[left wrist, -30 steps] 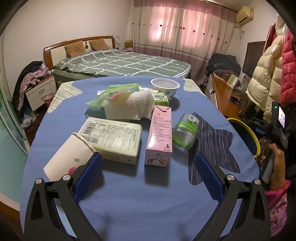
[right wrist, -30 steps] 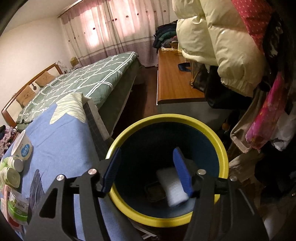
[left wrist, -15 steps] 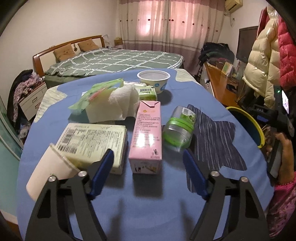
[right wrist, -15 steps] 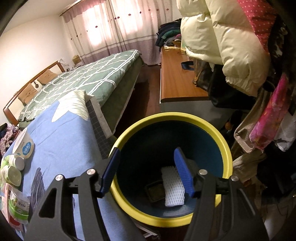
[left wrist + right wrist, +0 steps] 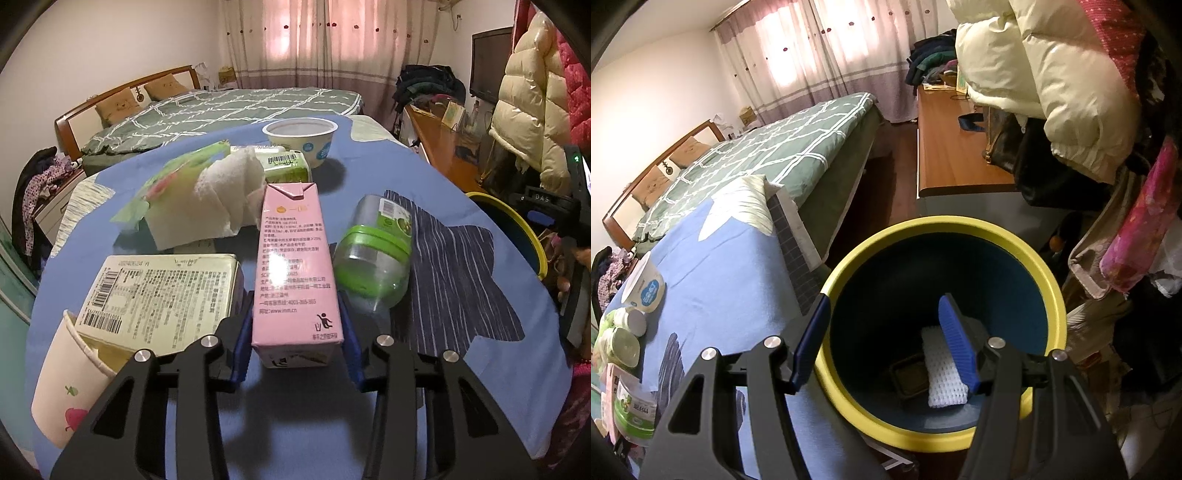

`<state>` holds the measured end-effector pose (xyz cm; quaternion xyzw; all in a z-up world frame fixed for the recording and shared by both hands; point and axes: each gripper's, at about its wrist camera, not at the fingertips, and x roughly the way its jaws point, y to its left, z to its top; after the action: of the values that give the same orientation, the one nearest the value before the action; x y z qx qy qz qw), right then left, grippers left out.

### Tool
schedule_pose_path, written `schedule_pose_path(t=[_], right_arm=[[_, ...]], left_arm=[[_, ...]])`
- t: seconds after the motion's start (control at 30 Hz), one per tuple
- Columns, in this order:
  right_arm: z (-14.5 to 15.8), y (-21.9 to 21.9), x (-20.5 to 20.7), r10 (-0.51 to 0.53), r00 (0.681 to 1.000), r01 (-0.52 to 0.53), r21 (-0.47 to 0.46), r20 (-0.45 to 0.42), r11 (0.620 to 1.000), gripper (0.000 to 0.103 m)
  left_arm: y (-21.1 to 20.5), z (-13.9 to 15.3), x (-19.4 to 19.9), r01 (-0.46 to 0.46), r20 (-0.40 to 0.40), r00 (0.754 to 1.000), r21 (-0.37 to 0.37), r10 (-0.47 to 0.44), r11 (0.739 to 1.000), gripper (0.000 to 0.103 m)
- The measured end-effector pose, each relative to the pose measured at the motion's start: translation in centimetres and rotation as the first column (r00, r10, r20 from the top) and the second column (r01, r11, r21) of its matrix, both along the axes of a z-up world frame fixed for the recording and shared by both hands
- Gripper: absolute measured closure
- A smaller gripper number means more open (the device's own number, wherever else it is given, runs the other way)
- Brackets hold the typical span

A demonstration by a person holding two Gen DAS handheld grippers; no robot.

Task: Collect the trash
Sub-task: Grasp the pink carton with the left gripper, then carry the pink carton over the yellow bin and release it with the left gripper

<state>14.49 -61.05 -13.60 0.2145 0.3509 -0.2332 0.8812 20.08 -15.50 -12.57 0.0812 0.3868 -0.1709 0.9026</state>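
A blue-clothed counter (image 5: pixel 155 424) stands before a green-quilted bed (image 5: pixel 240 107) at 12 o'clock. The left hand-held gripper (image 5: pixel 297 343) clenches an upright pink carton (image 5: pixel 295 266). The right hand-held gripper (image 5: pixel 886 347) hangs released above the yellow-rimmed bin (image 5: pixel 1056 295).

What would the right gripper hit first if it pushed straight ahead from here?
Probably nothing before the bin's inside: the right gripper, jaws open, points into its mouth, toward the white pad at the bottom. Depth is unclear, and the left finger looks near the rim.

Both tools have black slotted frames, silver screws and ribbed blue fingers (image 5: pixel 955 345).
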Motion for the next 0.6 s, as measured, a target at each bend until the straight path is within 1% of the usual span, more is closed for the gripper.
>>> schedule_pose_path(t=[0.17, 0.37, 0.6], right_arm=[[-0.1, 0.1, 0.1, 0.007, 1.000, -0.007, -0.001, -0.002, 1.000, 0.045], [-0.1, 0.0, 0.2, 0.013, 1.000, -0.013, 0.002, 0.002, 1.000, 0.045], [0.1, 0.0, -0.1, 0.001, 1.000, -0.001, -0.003, 0.022, 1.000, 0.045]], left_arm=[[0.4, 0.8, -0.5, -0.003, 0.020, 1.000, -0.029, 0.003, 1.000, 0.062], [1.1, 3.4, -2.2, -0.015, 0.078, 0.997, -0.050, 0.019, 0.999, 0.062], [0.0, 6.8, -4.4, 0.037, 0.130, 0.991, -0.089, -0.025, 0.995, 0.062]])
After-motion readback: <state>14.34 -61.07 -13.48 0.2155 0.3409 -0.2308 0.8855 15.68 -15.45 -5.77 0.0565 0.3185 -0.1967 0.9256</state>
